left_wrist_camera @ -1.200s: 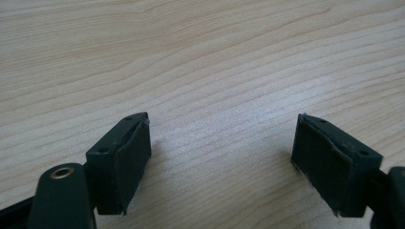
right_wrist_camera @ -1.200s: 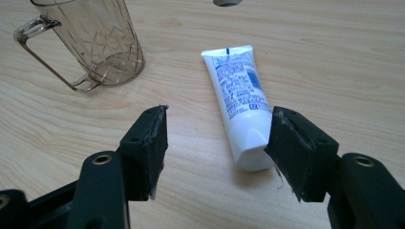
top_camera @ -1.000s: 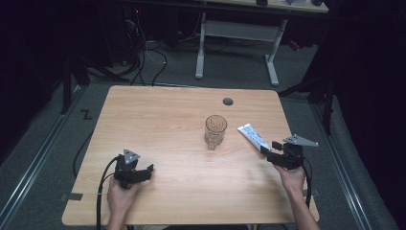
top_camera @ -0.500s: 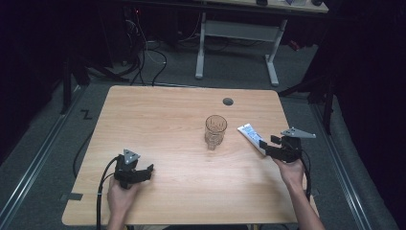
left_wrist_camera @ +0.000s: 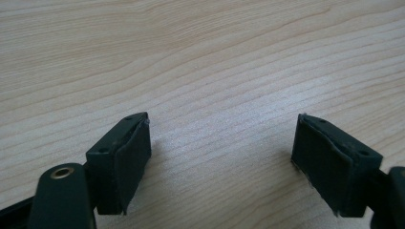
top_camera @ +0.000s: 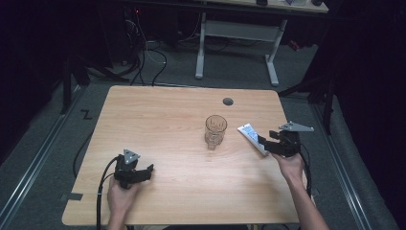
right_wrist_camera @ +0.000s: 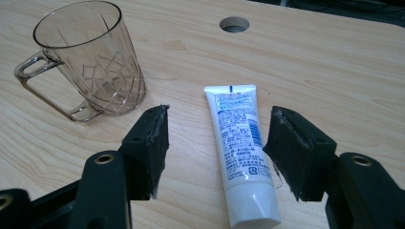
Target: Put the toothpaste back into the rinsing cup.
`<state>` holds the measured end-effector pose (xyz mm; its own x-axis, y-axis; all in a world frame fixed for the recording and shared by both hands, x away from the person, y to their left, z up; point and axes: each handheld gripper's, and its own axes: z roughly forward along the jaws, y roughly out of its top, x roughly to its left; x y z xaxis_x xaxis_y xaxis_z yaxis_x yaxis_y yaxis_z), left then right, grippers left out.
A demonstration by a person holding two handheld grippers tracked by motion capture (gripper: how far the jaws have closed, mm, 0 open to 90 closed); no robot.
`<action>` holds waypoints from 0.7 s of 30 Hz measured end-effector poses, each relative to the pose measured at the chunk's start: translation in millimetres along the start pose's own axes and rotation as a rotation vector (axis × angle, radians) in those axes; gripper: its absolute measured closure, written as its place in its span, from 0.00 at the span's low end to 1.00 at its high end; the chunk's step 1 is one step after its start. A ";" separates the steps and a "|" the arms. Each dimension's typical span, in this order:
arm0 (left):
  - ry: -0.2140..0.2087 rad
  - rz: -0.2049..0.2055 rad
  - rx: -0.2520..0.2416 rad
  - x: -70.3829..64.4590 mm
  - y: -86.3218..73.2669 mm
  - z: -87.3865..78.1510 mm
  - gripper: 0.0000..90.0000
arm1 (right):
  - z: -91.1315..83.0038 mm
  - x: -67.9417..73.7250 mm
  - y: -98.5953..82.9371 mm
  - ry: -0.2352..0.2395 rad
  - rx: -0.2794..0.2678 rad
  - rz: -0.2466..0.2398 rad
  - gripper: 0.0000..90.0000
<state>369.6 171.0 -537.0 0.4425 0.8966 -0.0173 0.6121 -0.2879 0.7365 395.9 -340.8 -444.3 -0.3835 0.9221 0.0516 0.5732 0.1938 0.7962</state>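
A white toothpaste tube (top_camera: 252, 138) lies flat on the wooden table (top_camera: 158, 124) at the right, cap end toward the person. My right gripper (top_camera: 268, 143) is open, and its jaws stand on either side of the tube (right_wrist_camera: 241, 143) without touching it. In the right gripper view, my right gripper (right_wrist_camera: 219, 117) has a wide gap. A clear plastic mug (top_camera: 215, 130) stands upright just left of the tube, and its handle (right_wrist_camera: 36, 81) points left in the right gripper view. My left gripper (top_camera: 143, 171) rests open near the front left, with bare wood between its fingers (left_wrist_camera: 126, 157).
A round cable hole (top_camera: 228, 101) sits in the table's far middle. Dark floor, cables and a second desk's white legs (top_camera: 270, 57) lie beyond the far edge. Cables trail from both grippers toward the person.
My right gripper has moved forward and left, so its open jaws now straddle the toothpaste tube. The left gripper, mug and tube have stayed put.
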 end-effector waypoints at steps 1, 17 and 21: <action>0.000 0.000 0.000 0.0 0.0 0.0 0.23 | 0.5 0.1 1.5 0.000 0.000 -0.003 0.44; 0.000 0.001 0.001 0.0 0.0 0.0 0.23 | 9.0 -2.4 18.1 -0.016 0.021 -0.015 0.43; 0.000 0.001 0.001 -0.1 0.0 0.0 0.23 | 12.4 -2.3 20.5 -0.012 0.033 -0.018 0.43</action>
<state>369.6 170.9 -536.9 0.4432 0.8963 -0.0163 0.6120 -0.2893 0.7360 417.5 -334.7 -435.5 -0.3854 0.9222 0.0307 0.5904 0.2209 0.7763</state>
